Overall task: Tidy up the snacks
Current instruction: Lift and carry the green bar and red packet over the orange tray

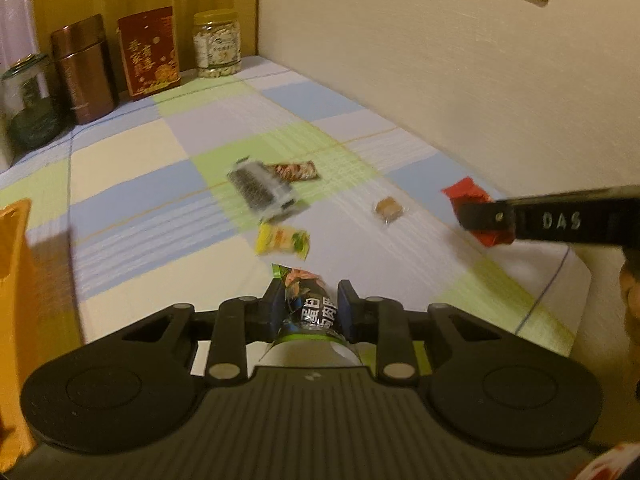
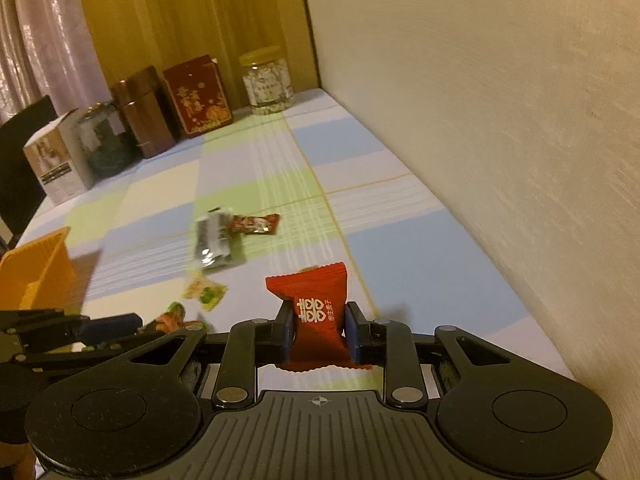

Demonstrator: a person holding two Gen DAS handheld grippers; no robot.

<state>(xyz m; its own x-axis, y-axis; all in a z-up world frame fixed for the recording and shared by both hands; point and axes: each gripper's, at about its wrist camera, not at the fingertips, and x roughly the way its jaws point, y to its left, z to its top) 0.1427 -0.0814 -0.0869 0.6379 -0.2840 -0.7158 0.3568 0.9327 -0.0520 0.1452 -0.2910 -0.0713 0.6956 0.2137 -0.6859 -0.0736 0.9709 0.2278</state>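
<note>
My left gripper [image 1: 308, 308] is closed down on a dark, green-ended foil snack packet with white lettering [image 1: 310, 308], its blue pads [image 1: 347, 308] pressing the packet's sides so that the long axis runs forward between the fingers, away from the camera. My right gripper [image 2: 318, 330] is likewise clamped on a red crimped-edge sweet wrapper printed with white characters [image 2: 316, 308], held upright with its top flaring above the pads. What the next move turns on, as I judge it, is the orange plastic bin [image 2: 38, 270]: it sits off to my left, near the edge of the pastel checked tablecloth [image 2: 248, 176], just beside my left gripper and well apart from my right one. So the left hand looks nearer and should drop first, with the right crossing over the loose snacks: a silver-grey foil packet [image 1: 262, 192], a brown-red bar [image 1: 296, 170], a yellow-green sachet [image 1: 282, 240] and a small brown wrapped sweet [image 1: 387, 208].
</note>
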